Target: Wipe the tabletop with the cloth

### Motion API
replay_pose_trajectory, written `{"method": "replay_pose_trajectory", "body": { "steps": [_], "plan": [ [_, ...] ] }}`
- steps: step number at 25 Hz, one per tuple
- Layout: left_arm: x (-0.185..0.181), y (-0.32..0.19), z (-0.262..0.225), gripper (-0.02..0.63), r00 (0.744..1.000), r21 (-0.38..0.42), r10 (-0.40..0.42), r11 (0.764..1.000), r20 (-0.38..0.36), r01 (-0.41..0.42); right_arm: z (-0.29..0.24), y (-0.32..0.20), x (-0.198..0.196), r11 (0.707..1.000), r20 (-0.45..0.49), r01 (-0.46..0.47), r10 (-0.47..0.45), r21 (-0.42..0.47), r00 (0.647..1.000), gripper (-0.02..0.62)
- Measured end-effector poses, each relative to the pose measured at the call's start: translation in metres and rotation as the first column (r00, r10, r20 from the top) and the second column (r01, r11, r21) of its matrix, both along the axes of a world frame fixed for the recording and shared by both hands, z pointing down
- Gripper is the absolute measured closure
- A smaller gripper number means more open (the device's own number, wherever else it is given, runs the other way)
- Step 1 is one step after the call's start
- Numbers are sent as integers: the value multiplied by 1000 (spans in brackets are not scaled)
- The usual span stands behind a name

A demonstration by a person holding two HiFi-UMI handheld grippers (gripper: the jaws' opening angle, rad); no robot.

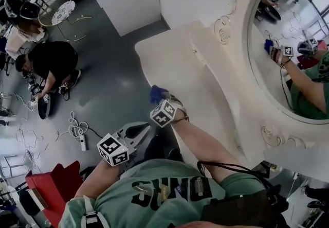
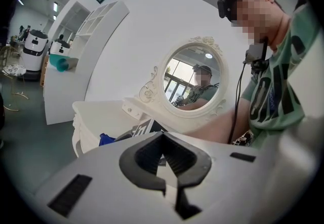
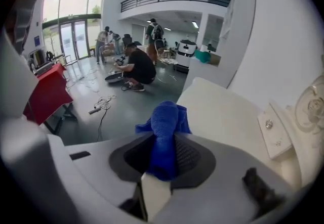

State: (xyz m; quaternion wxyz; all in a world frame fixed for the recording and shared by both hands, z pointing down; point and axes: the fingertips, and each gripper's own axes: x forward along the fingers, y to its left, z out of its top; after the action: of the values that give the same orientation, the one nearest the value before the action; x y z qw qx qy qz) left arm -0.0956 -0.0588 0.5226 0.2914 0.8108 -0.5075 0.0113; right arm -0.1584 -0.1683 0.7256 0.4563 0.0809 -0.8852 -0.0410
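Note:
My right gripper [image 1: 159,101] is shut on a blue cloth [image 1: 157,92] at the near left edge of the white tabletop [image 1: 177,65]. In the right gripper view the cloth [image 3: 166,117] sticks up out of the jaws of the right gripper [image 3: 164,143], bunched into a roll, with the tabletop [image 3: 223,112] just beyond it. My left gripper [image 1: 145,128] hangs off the table over the grey floor, beside my body. Seen in its own view, the left gripper [image 2: 164,136] has its black pads meeting with nothing between them. Past it lie the cloth [image 2: 106,139] and the tabletop [image 2: 101,112].
An oval mirror [image 1: 288,41] in a carved white frame stands along the table's far side. A small raised drawer box [image 3: 273,127] sits by the mirror's base. On the floor are a crouching person [image 1: 51,62], loose cables [image 1: 77,132] and a red object [image 1: 51,186]. A white cabinet [image 1: 128,0] stands behind.

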Motion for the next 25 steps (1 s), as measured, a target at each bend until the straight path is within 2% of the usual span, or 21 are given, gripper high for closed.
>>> {"method": "replay_pose_trajectory", "body": {
  "steps": [2, 4, 6, 7, 8, 10, 12, 16, 20, 22, 23, 25],
  "plan": [
    [6, 14, 0, 605, 1000, -4, -20, 1000, -1, 20, 2, 6, 0, 999, -2, 38, -38, 9, 999, 495],
    [9, 31, -1, 604, 999, -10, -41, 999, 5, 42, 0, -8, 6, 1000, 19, 7, -6, -10, 1000, 494],
    [9, 49, -1, 604, 998, -19, -67, 998, 14, 67, -6, -45, 27, 992, 49, -122, 124, -32, 991, 494],
    [8, 57, 1, 604, 997, -25, -81, 996, 16, 82, -7, -71, 44, 976, 59, -212, 214, -41, 975, 494],
    [8, 63, 3, 604, 996, -33, -92, 995, 15, 93, -7, -97, 65, 950, 62, -308, 310, -48, 949, 494],
    [9, 71, 8, 604, 995, -47, -100, 994, 6, 100, -5, -142, 112, 877, 57, -477, 480, -56, 875, 494],
    [12, 76, 10, 604, 996, -55, -92, 994, -7, 91, -4, -169, 153, 803, 51, -594, 595, -44, 802, 494],
    [6, 74, 7, 604, 997, -53, -72, 996, -23, 70, -3, -190, 201, 689, 19, -724, 724, 24, 690, 494],
    [-12, 68, 0, 605, 999, -42, -43, 998, -19, 43, 1, -192, 215, 614, 14, -788, 788, 53, 615, 494],
    [-25, 67, -6, 605, 1000, -31, -27, 999, -7, 27, 2, -193, 216, 596, 18, -801, 802, 45, 598, 494],
    [-32, 68, -8, 604, 1000, -28, -21, 999, -6, 21, 2, -193, 217, 597, 11, -801, 801, 44, 598, 494],
    [-46, 72, -9, 604, 1000, -28, -15, 999, -12, 15, 1, -187, 210, 627, -16, -778, 779, 39, 627, 495]
  ]
}}
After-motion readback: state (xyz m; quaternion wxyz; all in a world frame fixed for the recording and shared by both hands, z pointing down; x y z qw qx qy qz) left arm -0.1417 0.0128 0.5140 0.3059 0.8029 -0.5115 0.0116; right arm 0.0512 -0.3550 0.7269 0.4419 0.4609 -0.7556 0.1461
